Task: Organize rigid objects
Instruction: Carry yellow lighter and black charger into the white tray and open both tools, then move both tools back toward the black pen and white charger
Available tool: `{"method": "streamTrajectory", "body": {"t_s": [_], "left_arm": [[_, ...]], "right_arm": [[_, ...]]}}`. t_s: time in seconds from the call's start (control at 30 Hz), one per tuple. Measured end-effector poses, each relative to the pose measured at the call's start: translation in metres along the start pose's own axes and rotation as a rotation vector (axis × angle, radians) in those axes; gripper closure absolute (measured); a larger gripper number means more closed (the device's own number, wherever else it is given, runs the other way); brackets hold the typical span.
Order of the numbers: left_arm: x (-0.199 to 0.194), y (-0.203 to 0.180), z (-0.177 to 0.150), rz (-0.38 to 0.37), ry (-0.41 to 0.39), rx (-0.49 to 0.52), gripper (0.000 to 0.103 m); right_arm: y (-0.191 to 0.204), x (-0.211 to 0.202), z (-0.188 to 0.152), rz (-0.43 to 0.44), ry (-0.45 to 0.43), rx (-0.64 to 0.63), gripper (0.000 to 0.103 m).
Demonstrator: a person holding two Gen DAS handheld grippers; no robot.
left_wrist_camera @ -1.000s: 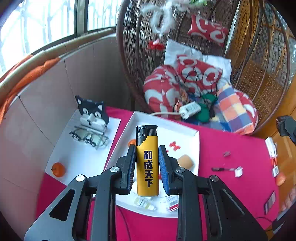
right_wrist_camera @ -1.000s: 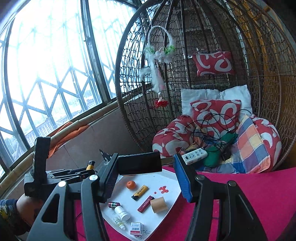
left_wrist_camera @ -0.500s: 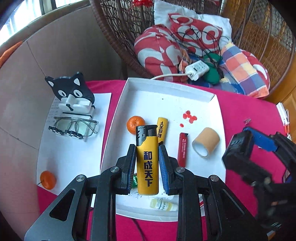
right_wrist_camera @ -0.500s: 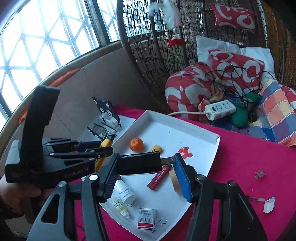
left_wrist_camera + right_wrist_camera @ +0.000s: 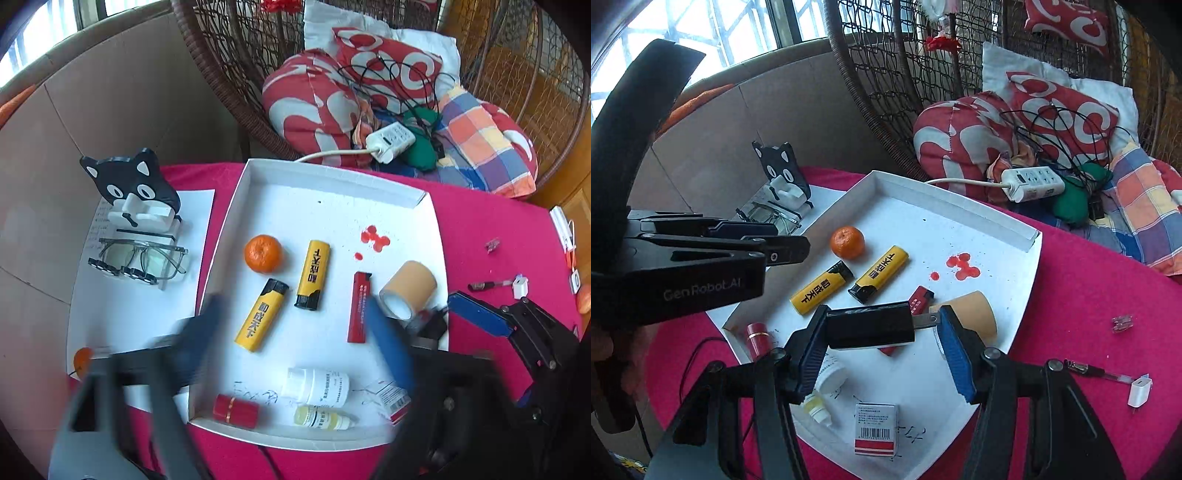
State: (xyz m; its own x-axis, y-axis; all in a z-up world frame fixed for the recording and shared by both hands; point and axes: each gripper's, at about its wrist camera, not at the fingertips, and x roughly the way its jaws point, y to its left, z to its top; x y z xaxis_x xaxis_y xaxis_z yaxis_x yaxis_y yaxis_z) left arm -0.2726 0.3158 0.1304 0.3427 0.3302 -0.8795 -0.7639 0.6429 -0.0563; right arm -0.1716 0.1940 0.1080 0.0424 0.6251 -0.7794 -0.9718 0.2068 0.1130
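Observation:
The yellow lighter (image 5: 262, 314) lies flat in the white tray (image 5: 332, 177), beside a second yellow lighter (image 5: 313, 273). My left gripper (image 5: 293, 310) hangs over it, blurred, its jaws opening wide with nothing between them. From the right wrist view the left gripper (image 5: 792, 240) shows side-on above the tray's left rim. My right gripper (image 5: 882, 325) carries a black charger plug (image 5: 868, 328) crosswise over the tray's near right part. The plug's body is on the left pad and its prongs on the right pad, while the jaws are opening.
The tray also holds a tangerine (image 5: 263, 254), a red lighter (image 5: 358, 310), a tape roll (image 5: 406, 291), bottles (image 5: 317, 387), a red tube (image 5: 236, 406) and a small box (image 5: 875, 428). A cat-shaped stand (image 5: 136, 192) with glasses (image 5: 140, 258) sits left. A pen and a white adapter (image 5: 1139, 389) lie right.
Both grippers came down over the tray. The left gripper opened and let go of the yellow lighter, which now lies in the tray. The right gripper still carries the charger.

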Motion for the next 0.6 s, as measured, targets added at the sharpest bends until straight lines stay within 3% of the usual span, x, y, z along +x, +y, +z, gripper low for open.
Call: {"method": "streamTrajectory", "body": {"t_s": [0.03, 0.07, 0.27, 0.6], "left_arm": [[-0.004, -0.001, 0.001, 0.004, -0.019, -0.002, 0.0], [-0.006, -0.002, 0.001, 0.014, -0.03, -0.002, 0.0], [-0.017, -0.009, -0.001, 0.05, -0.062, -0.004, 0.0], [-0.04, -0.026, -0.009, 0.081, -0.092, -0.02, 0.0]], "right_arm": [[0.0, -0.001, 0.001, -0.002, 0.001, -0.003, 0.023], [0.0, -0.003, 0.001, -0.006, -0.004, -0.006, 0.002], [0.0, -0.022, 0.003, -0.014, -0.067, -0.017, 0.0], [-0.008, -0.036, -0.005, 0.0, -0.069, -0.015, 0.0]]}}
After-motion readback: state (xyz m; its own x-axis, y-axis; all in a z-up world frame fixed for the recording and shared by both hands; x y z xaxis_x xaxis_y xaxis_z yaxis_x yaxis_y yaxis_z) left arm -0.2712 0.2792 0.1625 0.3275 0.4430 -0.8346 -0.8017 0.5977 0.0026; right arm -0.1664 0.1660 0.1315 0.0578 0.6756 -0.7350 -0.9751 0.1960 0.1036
